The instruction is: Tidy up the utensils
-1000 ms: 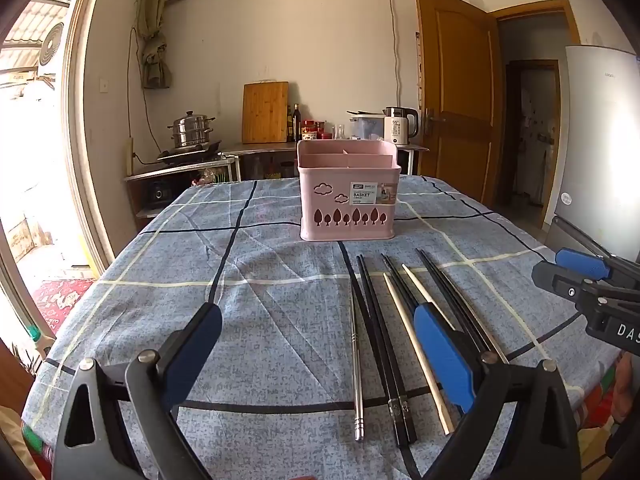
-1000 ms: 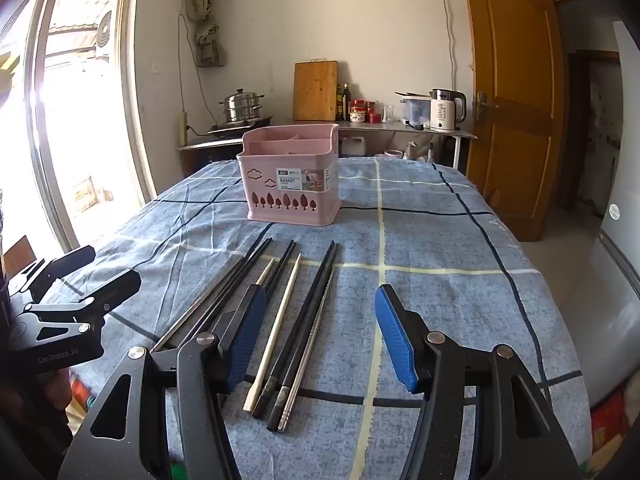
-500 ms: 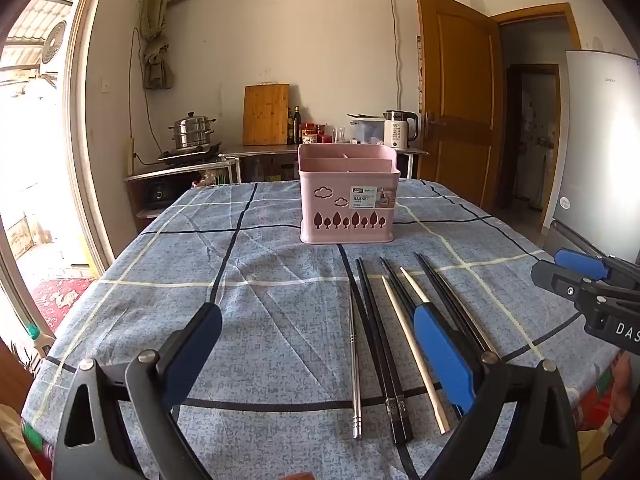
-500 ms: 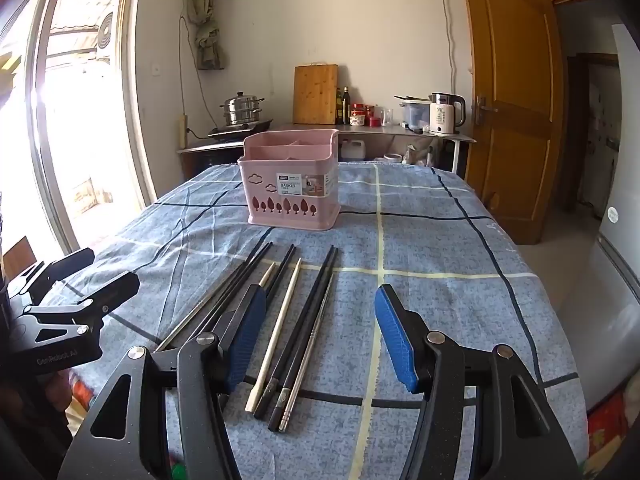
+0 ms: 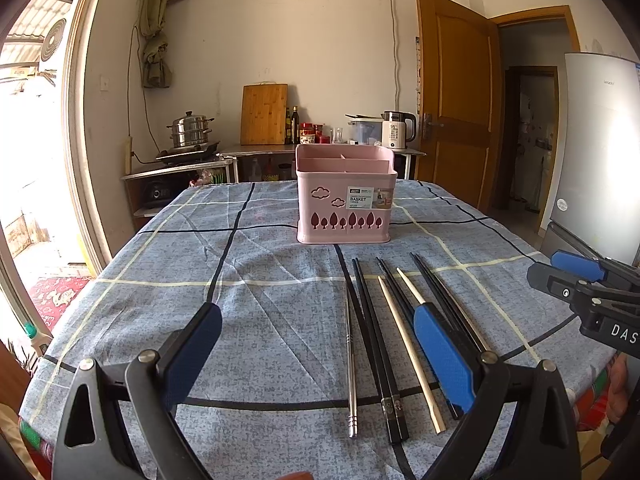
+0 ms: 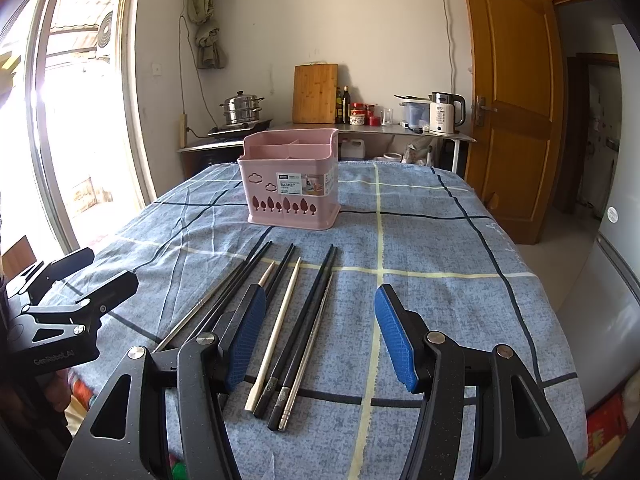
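Left gripper [image 5: 316,336] is held wide open above the near table edge, nothing gripped. Right gripper [image 6: 320,332] is likewise spread wide and empty. Chopsticks [image 6: 304,320] are laid loose in a rough row on the blue checked tablecloth [image 6: 440,300], near side, mixed black, pale wood and metal; some run under the right gripper's left finger [image 6: 246,338] in view, contact cannot be told. Pink utensil basket [image 5: 346,194] is stood upright farther back, well apart from the chopsticks.
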